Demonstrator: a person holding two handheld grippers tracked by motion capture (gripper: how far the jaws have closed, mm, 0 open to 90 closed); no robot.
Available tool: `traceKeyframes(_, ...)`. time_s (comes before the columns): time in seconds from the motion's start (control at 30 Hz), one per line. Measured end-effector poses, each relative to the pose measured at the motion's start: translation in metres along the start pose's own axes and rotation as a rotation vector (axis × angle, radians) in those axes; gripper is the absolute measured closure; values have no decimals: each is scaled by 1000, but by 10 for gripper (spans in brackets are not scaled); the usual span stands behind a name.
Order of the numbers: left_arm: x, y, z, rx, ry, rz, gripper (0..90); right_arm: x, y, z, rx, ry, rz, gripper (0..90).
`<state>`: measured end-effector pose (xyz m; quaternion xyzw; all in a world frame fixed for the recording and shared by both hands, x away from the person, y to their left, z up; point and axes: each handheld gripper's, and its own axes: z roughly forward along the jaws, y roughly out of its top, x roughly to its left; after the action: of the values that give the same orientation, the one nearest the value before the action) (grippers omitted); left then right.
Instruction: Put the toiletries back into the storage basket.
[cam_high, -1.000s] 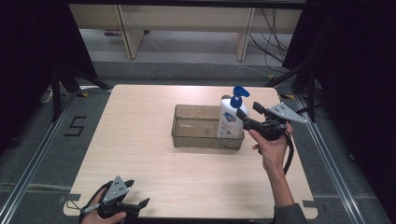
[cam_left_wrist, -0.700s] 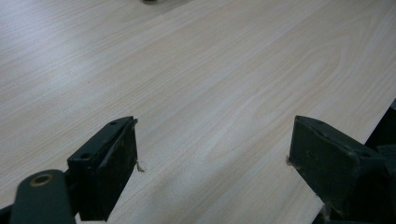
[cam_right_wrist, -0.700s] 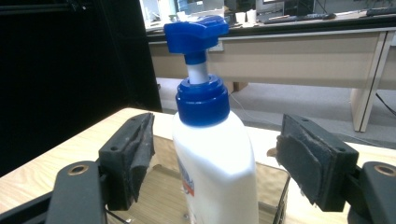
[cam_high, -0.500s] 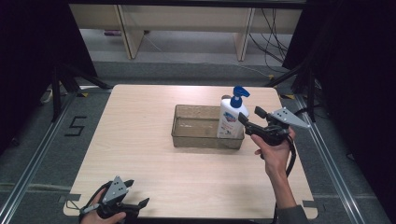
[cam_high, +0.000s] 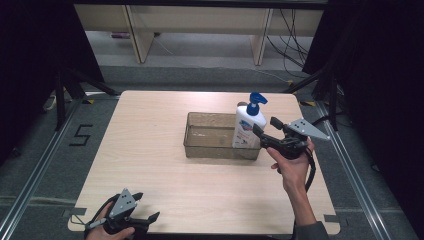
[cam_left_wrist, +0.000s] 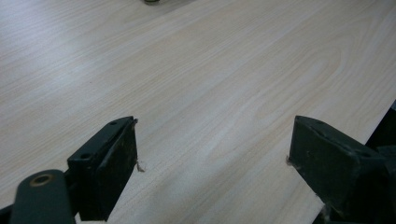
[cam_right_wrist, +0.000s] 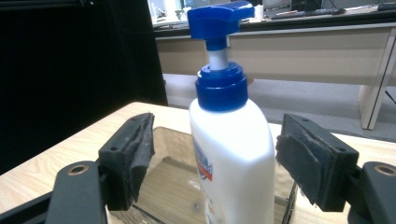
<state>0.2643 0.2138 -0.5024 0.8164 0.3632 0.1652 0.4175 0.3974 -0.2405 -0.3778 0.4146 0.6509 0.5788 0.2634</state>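
A white pump bottle (cam_high: 247, 128) with a blue pump stands upright in the right end of the clear tray (cam_high: 210, 145) on the counter (cam_high: 150, 150). The right tongs (cam_high: 263, 129) flank it, open, pads apart from it. The left tongs (cam_left_wrist: 212, 163) gape over bare counter.

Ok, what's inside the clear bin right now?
The pump bottle stands upright at the right end of the clear bin. The rest of the bin floor looks bare. The bottle's base is hidden behind the bin's near wall and the right gripper, whose open jaws don't touch it.
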Motion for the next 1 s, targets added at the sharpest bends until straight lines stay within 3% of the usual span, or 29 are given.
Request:
traceKeyframes(0.3, 0, 0, 0, 1, 1, -1, 148, 2, -5, -3, 4, 7, -7, 261)
traceKeyframes(0.5, 0, 0, 0, 1, 0, -1, 148, 7, -6, -7, 21, 17, 25, 246)
traceKeyframes(0.57, 0, 0, 0, 0, 1, -2, 148, 7, -6, -8, 13, 14, 7, 246)
traceKeyframes(0.63, 0, 0, 0, 0, 2, -3, 148, 9, -8, -10, 16, 21, 25, 246)
traceKeyframes(0.67, 0, 0, 0, 0, 2, -2, 148, 9, -8, -11, 22, 16, 9, 246)
traceKeyframes(0.93, 1, 0, -1, 11, 3, 9, 148, 11, -12, -14, 15, 26, 11, 244)
traceKeyframes(1.0, 0, 0, 0, -4, 2, -8, 148, 14, -14, -16, 27, 36, 29, 245)
